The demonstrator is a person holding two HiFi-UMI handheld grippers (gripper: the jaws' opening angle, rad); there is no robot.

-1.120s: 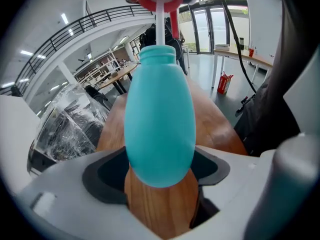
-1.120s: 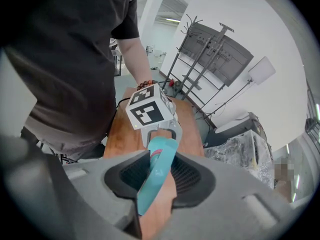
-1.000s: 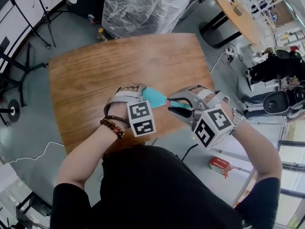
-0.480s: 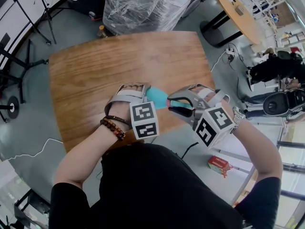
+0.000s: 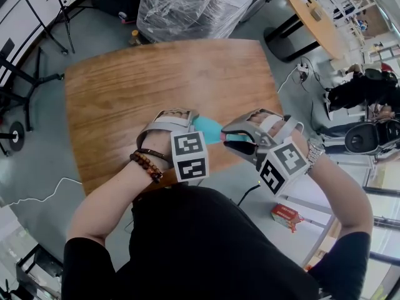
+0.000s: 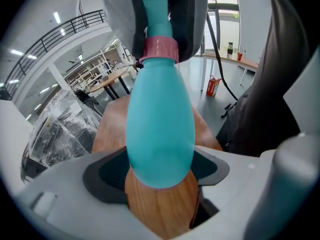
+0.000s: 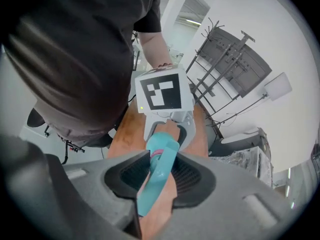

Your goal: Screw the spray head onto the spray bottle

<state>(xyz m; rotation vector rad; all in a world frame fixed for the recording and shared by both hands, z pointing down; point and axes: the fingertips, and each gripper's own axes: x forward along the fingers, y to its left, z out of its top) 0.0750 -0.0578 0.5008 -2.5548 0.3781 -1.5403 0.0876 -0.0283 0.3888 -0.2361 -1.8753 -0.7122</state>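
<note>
**Count.** One bottle (image 6: pixel 160 129), teal. One head (image 7: pixel 156 179), also teal. One pink collar (image 6: pixel 161 49) where the head met the bottle's neck. Two grippers, each with one marker cube: left cube (image 5: pixel 189 156), right cube (image 5: pixel 282 166). One bead bracelet (image 5: pixel 147 165) on the left wrist and one watch (image 5: pixel 312 152) on the right.

**Grippers.** The left gripper (image 6: pixel 160 170) was clamped on the bottle's rounded base, a pad against each side. The right gripper (image 7: pixel 159 176) was pinching the head between its dark ribbed pads. The two grippers faced each other, with the bottle and head spanning the gap between them. How far the collar was threaded could not be told.

**Location of the work.** The bottle was held in the air over the near edge of the table (image 5: pixel 156 80), close in front of the person's chest, with the neck pointing towards the right gripper.

**Surface.** One brown wooden table with rounded corners and visible grain.

**Room.** Grey floor (image 5: pixel 44 149). One plastic-wrapped bundle (image 5: pixel 187 5) stood beyond the table. One round table (image 5: pixel 315 20) stood at far right. Dark stands (image 5: pixel 19 83) stood at left. One white cable (image 5: pixel 37 195) lay on the floor at near left. One red box (image 5: pixel 286 215) lay on the floor at near right.
</note>
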